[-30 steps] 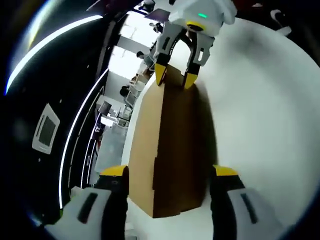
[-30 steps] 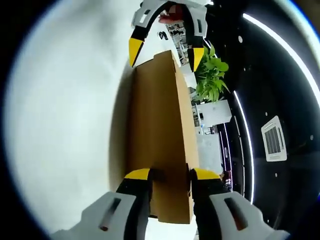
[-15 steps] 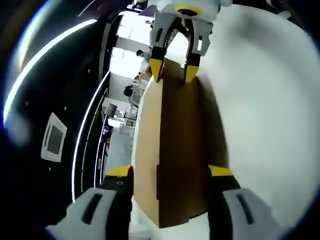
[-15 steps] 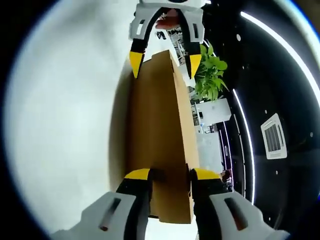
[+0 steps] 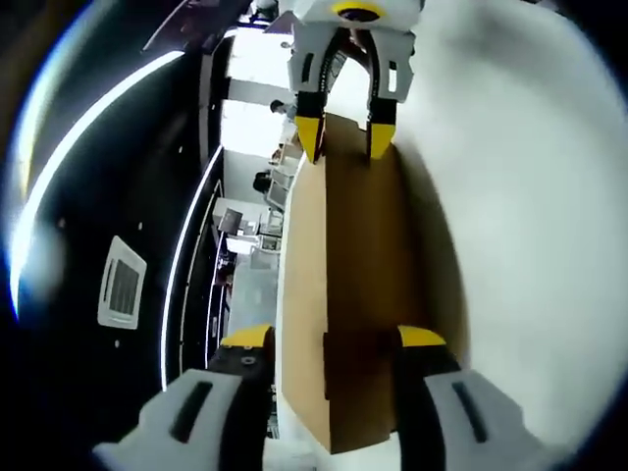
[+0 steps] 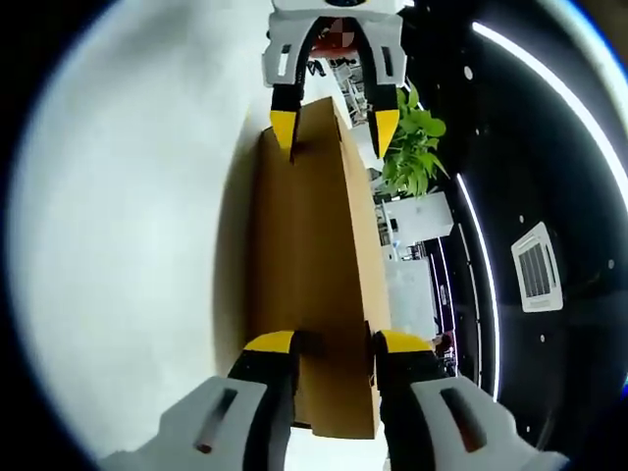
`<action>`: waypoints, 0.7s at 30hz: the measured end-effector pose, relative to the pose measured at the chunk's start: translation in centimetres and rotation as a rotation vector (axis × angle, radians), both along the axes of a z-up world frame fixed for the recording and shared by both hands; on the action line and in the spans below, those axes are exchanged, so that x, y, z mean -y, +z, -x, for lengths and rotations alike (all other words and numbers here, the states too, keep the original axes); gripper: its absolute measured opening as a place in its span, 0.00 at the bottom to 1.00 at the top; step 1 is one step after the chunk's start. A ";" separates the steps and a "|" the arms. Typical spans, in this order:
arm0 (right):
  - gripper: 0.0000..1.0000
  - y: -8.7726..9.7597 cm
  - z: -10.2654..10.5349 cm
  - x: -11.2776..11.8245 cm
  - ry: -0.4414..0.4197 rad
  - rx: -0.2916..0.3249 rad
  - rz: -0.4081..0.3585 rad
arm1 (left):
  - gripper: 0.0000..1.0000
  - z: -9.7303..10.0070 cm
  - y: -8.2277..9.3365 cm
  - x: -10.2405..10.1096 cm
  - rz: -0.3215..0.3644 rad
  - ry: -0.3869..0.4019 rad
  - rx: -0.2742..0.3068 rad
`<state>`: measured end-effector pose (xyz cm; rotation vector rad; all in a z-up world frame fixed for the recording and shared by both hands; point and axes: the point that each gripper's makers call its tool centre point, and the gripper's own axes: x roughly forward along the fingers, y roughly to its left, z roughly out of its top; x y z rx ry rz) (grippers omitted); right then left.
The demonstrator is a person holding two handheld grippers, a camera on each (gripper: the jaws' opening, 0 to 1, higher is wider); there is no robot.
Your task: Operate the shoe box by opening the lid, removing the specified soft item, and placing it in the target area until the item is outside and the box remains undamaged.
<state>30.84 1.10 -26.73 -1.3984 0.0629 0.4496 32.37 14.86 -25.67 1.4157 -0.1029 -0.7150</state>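
Observation:
A long brown cardboard shoe box (image 5: 353, 245) lies lid-down-shut on a white table (image 5: 520, 226), and I hold it end to end. My left gripper (image 5: 334, 339) has its yellow-tipped jaws pressed against both sides of the near end. At the far end, my right gripper (image 5: 344, 139) clamps the box. From the right gripper view, the same box (image 6: 309, 235) runs away from my right gripper (image 6: 336, 343), which is shut on its near end, toward the left gripper (image 6: 335, 130) at the far end. The box contents are hidden.
The white table (image 6: 128, 216) spreads wide on one side of the box. On the other side are a green plant (image 6: 412, 147), distant room furniture, and a dark ceiling with light strips and a vent (image 6: 538, 275).
The left gripper's jaws have narrowed from a wide stance onto the box end, and its view has slid closer over the box. The right gripper has stayed shut on its end.

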 end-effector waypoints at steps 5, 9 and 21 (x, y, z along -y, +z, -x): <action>0.31 0.0 0.2 0.0 -0.006 0.001 -0.003 | 0.39 0.3 -0.6 0.0 -0.020 -0.010 0.012; 0.31 0.0 0.1 0.0 -0.012 0.006 0.002 | 0.33 0.5 -1.0 0.0 -0.024 -0.020 -0.015; 0.31 0.0 0.2 -0.1 -0.028 0.002 0.001 | 0.31 0.5 -0.9 0.2 -0.037 -0.011 0.011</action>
